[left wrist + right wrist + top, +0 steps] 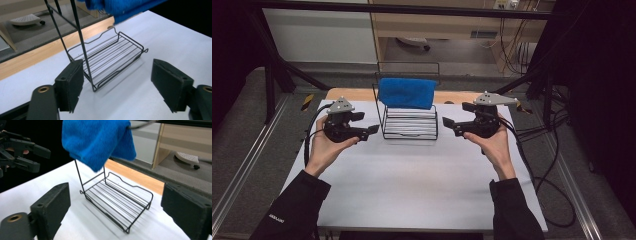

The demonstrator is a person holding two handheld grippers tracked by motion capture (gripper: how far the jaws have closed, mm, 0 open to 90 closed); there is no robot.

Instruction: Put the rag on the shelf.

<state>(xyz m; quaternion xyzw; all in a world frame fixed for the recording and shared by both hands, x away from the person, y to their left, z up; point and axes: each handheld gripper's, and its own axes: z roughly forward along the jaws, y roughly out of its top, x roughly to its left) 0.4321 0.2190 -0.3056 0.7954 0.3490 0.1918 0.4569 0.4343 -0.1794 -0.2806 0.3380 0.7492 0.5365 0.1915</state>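
On the white surface (412,175) a black wire rack (410,127) carries a blue cloth (407,92) over its top bar; the left tongs (371,125) and right tongs (452,120) flank it, both wide and empty.

Left tongs (373,131) and right tongs (447,123) face each other, jaws spread and seemingly empty, forearms angled inward.

Fuzzy blue cloth (407,92), black wire rack (410,127)
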